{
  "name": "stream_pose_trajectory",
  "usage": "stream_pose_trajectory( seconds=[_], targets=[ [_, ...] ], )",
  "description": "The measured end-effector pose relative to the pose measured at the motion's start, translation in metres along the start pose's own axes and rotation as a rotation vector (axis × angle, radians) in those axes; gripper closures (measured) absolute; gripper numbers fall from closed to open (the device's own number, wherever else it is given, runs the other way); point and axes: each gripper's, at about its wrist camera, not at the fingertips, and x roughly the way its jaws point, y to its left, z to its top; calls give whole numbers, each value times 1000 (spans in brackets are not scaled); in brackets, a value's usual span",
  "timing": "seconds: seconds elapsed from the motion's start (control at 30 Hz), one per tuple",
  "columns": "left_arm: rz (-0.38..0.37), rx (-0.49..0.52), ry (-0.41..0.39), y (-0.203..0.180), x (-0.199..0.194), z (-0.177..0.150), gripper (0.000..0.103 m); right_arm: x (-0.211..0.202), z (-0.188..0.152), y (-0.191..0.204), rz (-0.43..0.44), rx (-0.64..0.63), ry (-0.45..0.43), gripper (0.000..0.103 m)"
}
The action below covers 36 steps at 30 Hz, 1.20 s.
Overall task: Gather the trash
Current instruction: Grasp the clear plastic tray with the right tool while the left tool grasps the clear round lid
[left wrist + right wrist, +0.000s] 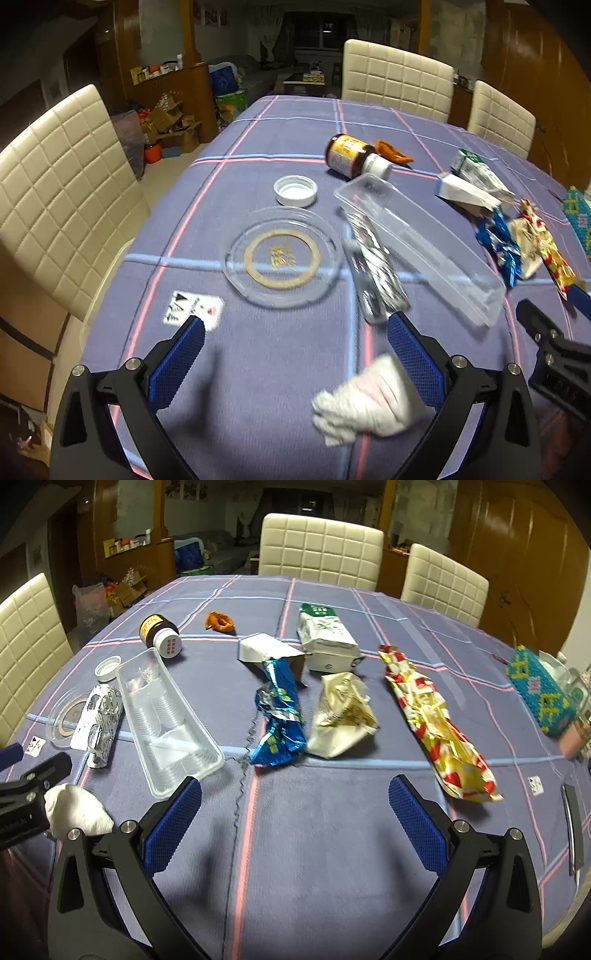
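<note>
My right gripper (pixel 295 805) hangs wide apart over the tablecloth (pixel 314 849), holding nothing. Just beyond it lies the blue wrapper (pixel 279 716), with the cream wrapper (pixel 341 716) touching its right side and the clear plastic tray (pixel 166 716) to its left. Farther right of the blue wrapper stretches the red-and-yellow wrapper (pixel 436 720); behind it stands the green-and-white carton (pixel 327 638).

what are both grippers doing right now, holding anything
left gripper: open, holding nothing, white tissue lying beneath it.
right gripper: open, holding nothing.
</note>
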Motion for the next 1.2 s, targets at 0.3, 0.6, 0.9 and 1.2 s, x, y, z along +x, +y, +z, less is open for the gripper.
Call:
stream_pose_trajectory(
  seconds=[0.3,0.6,0.9,1.2],
  targets=[
    [8,-68,45,28,18,9,6,8,9,34,81,-97,-10,6],
    [-16,-91,80,38,40,28,6,24,16,66,137,-148,42,27],
    [-109,-30,84,31,45,33,7,38,23,76,168,-126,81,22],
    [-53,56,89,14,55,39,7,42,27,81,180,-142,73,29]
  ],
)
